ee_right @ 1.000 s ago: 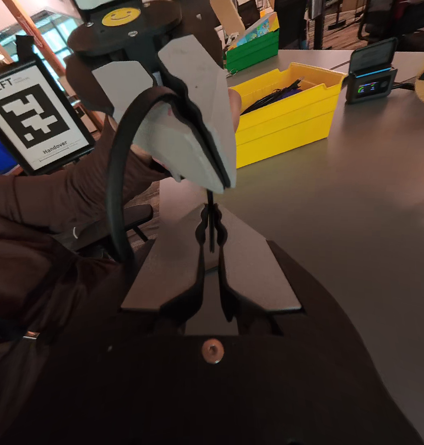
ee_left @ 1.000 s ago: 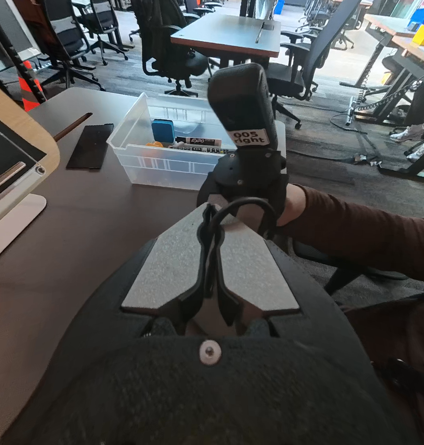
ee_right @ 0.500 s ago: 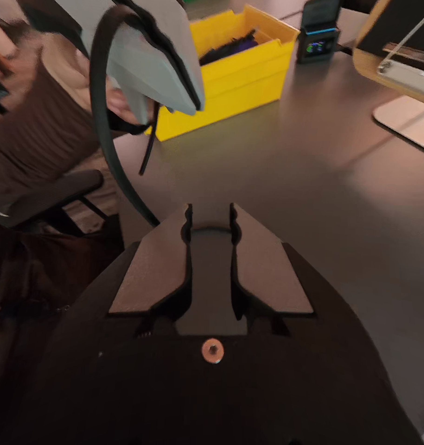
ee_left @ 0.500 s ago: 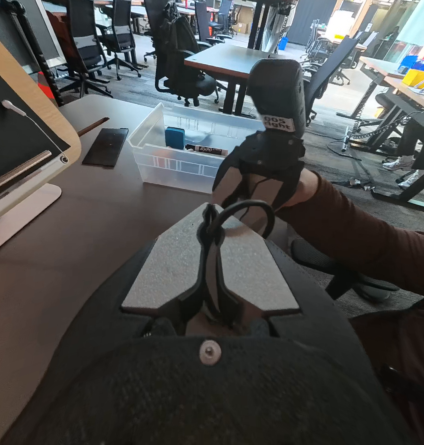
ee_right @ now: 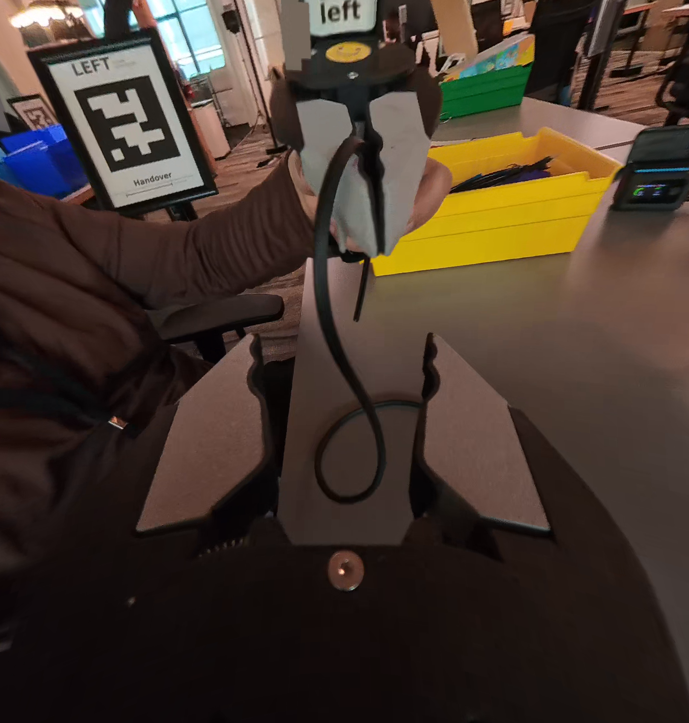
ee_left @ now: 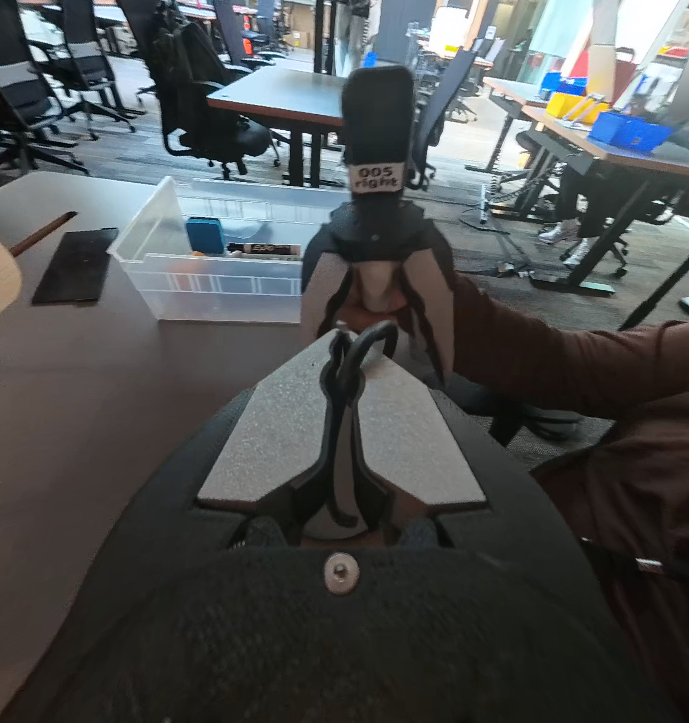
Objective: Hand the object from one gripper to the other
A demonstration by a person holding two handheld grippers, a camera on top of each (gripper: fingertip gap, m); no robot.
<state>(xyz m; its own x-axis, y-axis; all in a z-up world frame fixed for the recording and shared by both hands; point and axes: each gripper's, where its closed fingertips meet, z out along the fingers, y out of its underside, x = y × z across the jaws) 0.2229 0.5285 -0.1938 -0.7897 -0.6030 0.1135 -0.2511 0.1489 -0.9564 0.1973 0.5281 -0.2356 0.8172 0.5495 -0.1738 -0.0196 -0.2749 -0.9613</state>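
The left gripper (ee_left: pixel 344 352) holds a black cable tie (ee_right: pixel 327 297) pinched between its closed fingers (ee_left: pixel 280 438); the tie loops out of the tips and hangs down in a curl over the counter (ee_right: pixel 569 352). The right gripper (ee_right: pixel 344 360) faces it with its fingers (ee_right: pixel 213 450) spread wide, and the loop's lower end shows between them, touching neither. A yellow bin (ee_right: pixel 491 231) sits behind, a clear bin (ee_left: pixel 217 281) opposite.
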